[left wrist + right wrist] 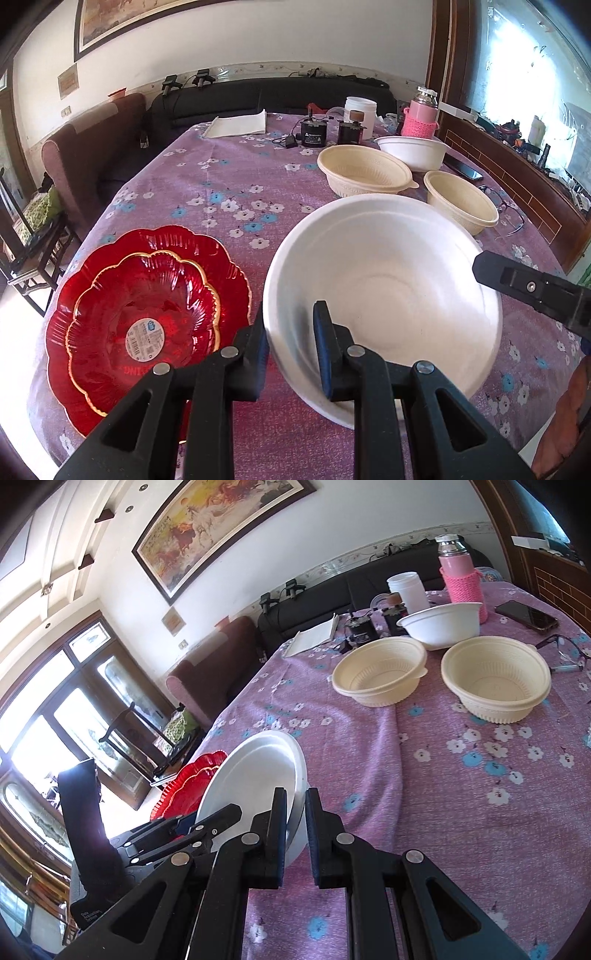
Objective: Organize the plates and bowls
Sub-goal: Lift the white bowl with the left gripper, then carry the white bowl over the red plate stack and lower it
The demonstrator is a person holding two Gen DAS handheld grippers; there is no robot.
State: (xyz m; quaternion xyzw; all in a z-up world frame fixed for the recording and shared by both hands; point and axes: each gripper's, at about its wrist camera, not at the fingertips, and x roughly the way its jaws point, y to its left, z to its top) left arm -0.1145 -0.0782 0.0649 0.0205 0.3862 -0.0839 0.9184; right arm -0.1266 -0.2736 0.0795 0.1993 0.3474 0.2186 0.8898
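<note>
Tongs (290, 345) grip white bowl (384, 280) beside red plates (147, 317).

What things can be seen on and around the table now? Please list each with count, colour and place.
large bowl: 1, white, near edge, gripped at rim by both tongs
flower plates: 2, red, stacked, left of large bowl
ribbed bowls: 2, cream, mid-table
small bowl: 1, white, behind them
flask: 1, pink, far end
jar: 1, white, far end
phone: 1, dark, far right
tablecloth: 1, purple, floral
left tongs: black, shut on rim
right tongs: black, shut on rim
</note>
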